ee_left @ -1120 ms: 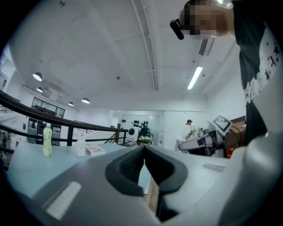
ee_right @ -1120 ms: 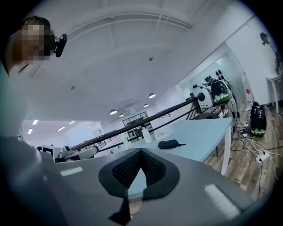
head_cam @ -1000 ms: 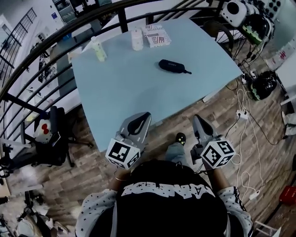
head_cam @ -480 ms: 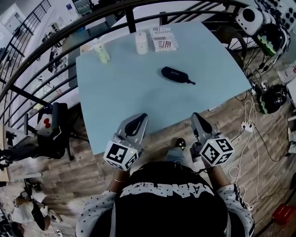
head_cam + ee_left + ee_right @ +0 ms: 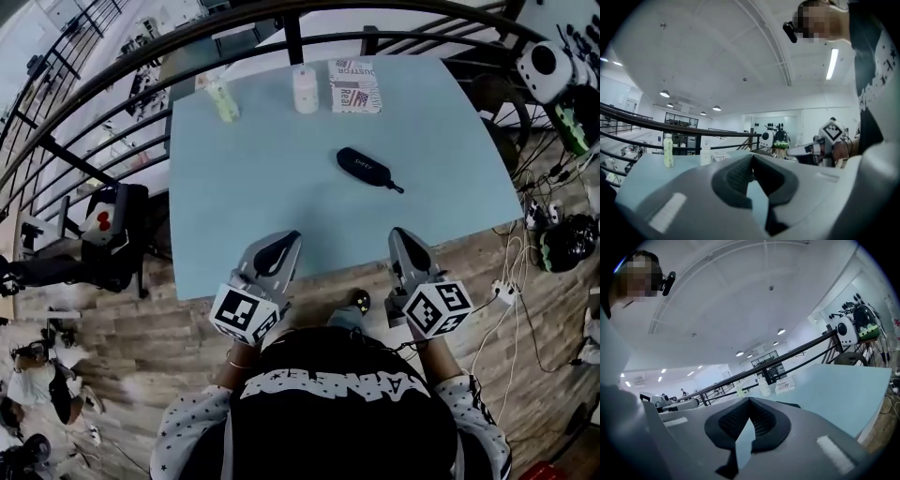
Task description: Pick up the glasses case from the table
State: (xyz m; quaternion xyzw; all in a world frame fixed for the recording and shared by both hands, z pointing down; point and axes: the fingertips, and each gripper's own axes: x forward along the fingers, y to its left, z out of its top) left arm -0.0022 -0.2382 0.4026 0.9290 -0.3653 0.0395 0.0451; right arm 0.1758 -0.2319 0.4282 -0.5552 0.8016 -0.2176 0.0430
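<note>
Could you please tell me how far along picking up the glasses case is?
Done: nothing yet; the glasses case lies untouched on the table. In hand: the left gripper and right gripper, both shut and empty, are at the table's near edge, well short of the case. Left: reach it, open, grip and lift.

wood-plank floor [image 5: 141, 319], black curved railing [image 5: 647, 123], light blue table [image 5: 262, 187], white ceiling [image 5: 717, 56], round lamps [image 5: 664, 93]
</note>
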